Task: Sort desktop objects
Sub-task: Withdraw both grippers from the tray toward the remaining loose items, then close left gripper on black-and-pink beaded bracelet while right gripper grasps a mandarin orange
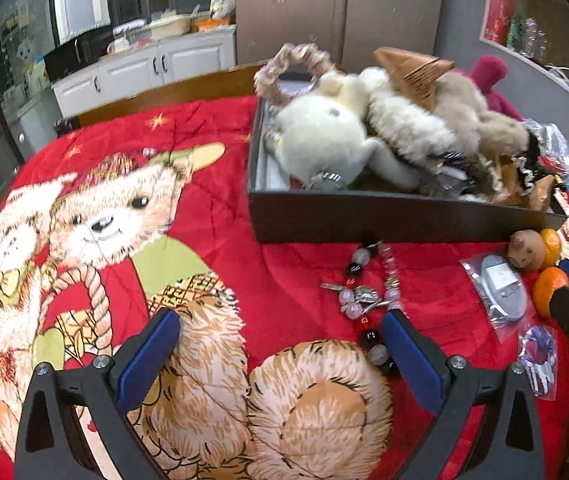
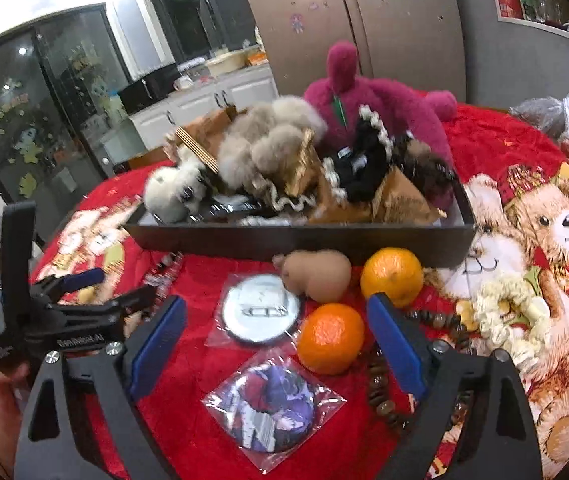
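A dark box (image 1: 384,216) (image 2: 296,238) heaped with plush toys stands on the red bear blanket. In the left wrist view my left gripper (image 1: 280,340) is open and empty above the blanket, with a bead bracelet (image 1: 368,292) by its right finger. In the right wrist view my right gripper (image 2: 276,328) is open and empty. Between its fingers lie an orange (image 2: 330,338) and a bagged round badge (image 2: 272,404). Beyond them lie a second orange (image 2: 391,276), a tan pig figure (image 2: 316,274) and a bagged white badge (image 2: 258,308). The left gripper (image 2: 96,284) shows at the left.
A magenta plush (image 2: 368,92) sits behind the box. A brown bead string (image 2: 380,384) and a cream scrunchie (image 2: 504,312) lie by the right finger. Plastic bags (image 2: 564,124) sit at the far right. Kitchen cabinets (image 1: 156,64) stand beyond the table.
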### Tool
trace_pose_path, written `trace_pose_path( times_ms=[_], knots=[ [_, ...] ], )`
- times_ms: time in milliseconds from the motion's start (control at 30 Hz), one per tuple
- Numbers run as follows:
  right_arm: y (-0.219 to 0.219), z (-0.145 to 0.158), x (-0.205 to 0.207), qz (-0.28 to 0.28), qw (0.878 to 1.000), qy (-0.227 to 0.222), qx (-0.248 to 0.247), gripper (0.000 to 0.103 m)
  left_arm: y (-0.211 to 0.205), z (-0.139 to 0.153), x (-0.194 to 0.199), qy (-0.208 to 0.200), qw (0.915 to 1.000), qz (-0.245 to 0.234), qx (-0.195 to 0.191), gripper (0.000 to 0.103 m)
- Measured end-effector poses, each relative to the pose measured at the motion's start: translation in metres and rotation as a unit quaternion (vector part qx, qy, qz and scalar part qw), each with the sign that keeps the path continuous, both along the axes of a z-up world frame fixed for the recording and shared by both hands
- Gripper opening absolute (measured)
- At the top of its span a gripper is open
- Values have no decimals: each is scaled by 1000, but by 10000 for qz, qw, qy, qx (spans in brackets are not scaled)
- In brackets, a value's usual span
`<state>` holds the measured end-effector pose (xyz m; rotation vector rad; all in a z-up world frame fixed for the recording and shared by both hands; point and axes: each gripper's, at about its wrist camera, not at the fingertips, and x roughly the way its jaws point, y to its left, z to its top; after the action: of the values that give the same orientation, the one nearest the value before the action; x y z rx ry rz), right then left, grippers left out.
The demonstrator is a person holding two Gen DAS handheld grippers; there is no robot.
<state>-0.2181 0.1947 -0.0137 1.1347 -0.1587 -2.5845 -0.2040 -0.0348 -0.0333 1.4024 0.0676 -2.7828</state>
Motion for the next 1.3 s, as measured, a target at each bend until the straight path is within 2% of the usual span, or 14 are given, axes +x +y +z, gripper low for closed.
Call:
trace_pose_path(
  times_ms=[267, 500, 800, 933, 967, 1100, 1300],
  knots=[
    [-3, -11, -3, 0, 9999, -136, 102, 92, 0, -2, -1, -15, 10000, -21, -65, 103],
    [3, -16, -7, -60, 9995, -313, -47, 91, 1, -2, -3, -16, 10000, -15, -80, 103],
    [-15, -20, -9, -146, 9977, -380, 551, 93, 2, -1, -2, -12, 10000, -11, -83, 103],
    [-20, -23, -9, -95, 9966, -409, 705, 99, 2, -2, -1, -11, 10000, -11, -86, 103],
    [-24, -24, -8, -90, 9959, -414, 793, 103, 2, -2, -1, -10, 10000, -10, -82, 103],
    [-43, -30, -8, -20, 9889, -462, 1415, 103, 2, -2, -1, -9, 10000, -10, -80, 103],
    [-41, -29, -7, -19, 9907, -451, 1285, 103, 2, -2, -1, -5, 10000, -6, -94, 103]
  ],
)
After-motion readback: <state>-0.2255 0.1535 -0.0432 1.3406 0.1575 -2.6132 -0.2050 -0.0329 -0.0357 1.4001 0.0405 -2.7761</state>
